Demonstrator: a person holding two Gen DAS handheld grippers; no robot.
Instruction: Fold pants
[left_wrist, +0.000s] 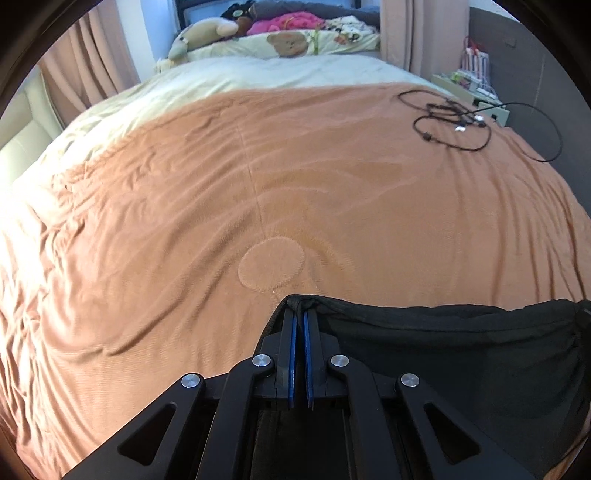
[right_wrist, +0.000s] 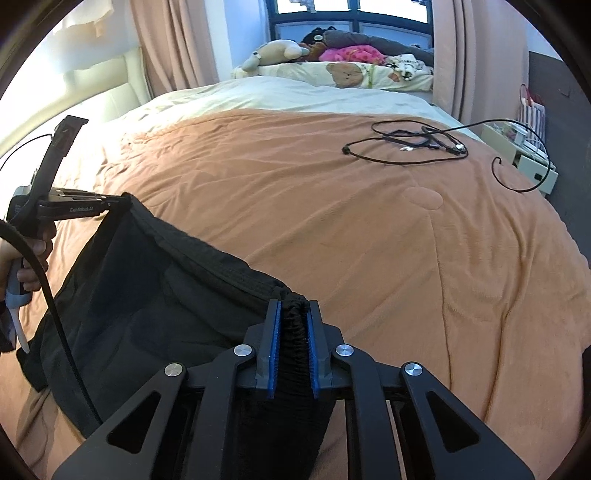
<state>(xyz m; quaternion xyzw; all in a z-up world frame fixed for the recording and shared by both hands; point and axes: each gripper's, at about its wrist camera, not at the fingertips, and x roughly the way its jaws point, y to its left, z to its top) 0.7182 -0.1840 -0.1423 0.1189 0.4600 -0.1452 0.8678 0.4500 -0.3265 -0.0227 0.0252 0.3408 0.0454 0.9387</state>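
Observation:
Black pants hang stretched by the waistband between my two grippers above an orange bedspread. My left gripper is shut on one end of the waistband. My right gripper is shut on the other, gathered elastic end; the pants spread to its left. The left gripper also shows in the right wrist view at far left, held by a hand, pinching the waistband corner. The lower legs of the pants are hidden below the grippers.
A tangle of black cables lies on the bed at the far right; it also shows in the right wrist view. Pillows and plush toys are piled at the head. A bedside shelf stands right of the bed.

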